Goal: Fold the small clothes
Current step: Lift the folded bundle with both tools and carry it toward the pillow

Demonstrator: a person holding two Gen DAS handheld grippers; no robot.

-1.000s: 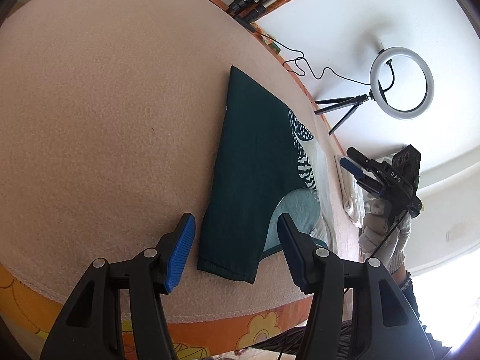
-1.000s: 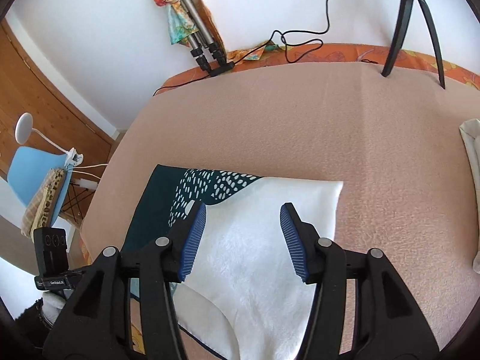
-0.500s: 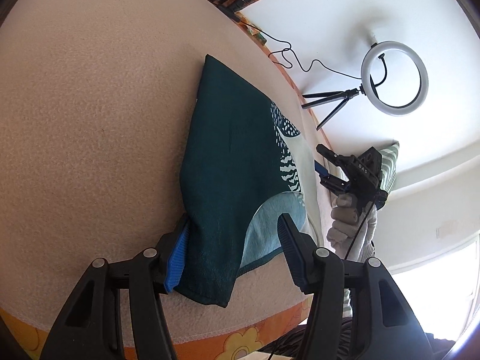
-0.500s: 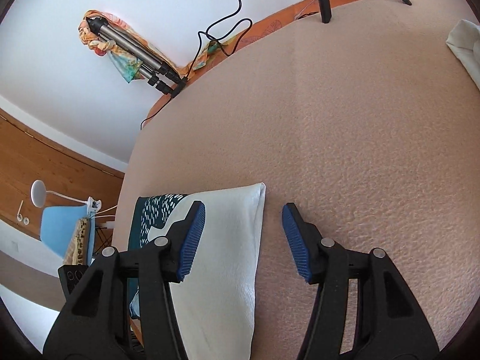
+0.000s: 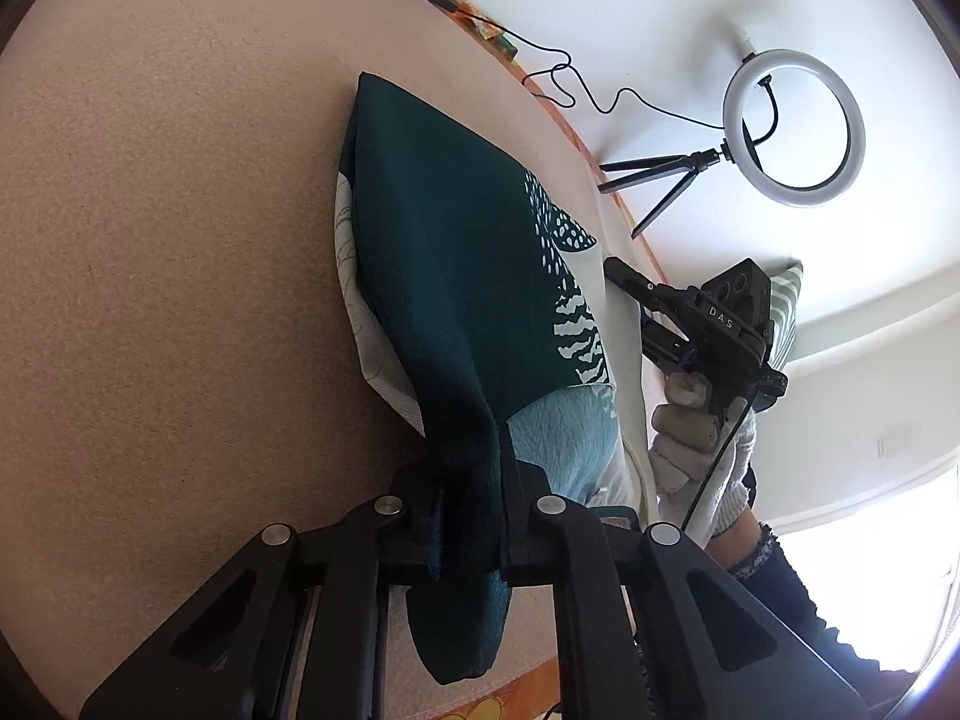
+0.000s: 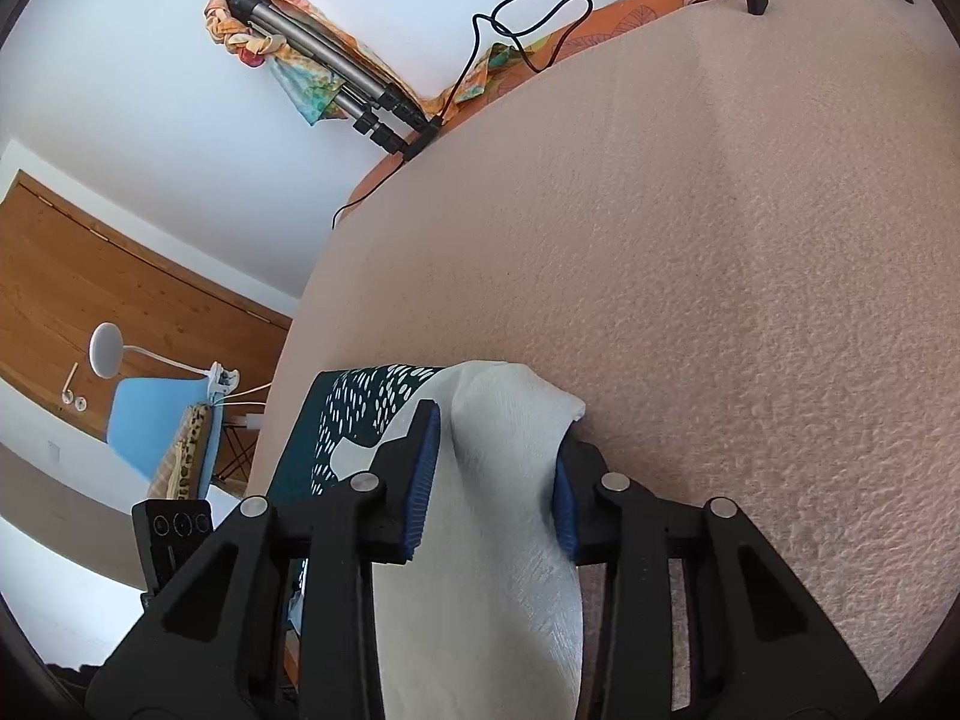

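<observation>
With both sets of jaws having just closed, my left gripper [image 5: 471, 516] pinching the dark corner of the cloth [image 5: 480, 276] and my right gripper [image 6: 492, 480] its white corner on the blanket [image 6: 750, 240], I'd say the fold itself hasn't started.

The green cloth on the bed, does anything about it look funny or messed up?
Nothing looks damaged. The green cloth is bunched at two corners only because the left gripper pinches its dark corner and the right gripper pinches its white corner. Both jaws have just been closing on it.
</observation>
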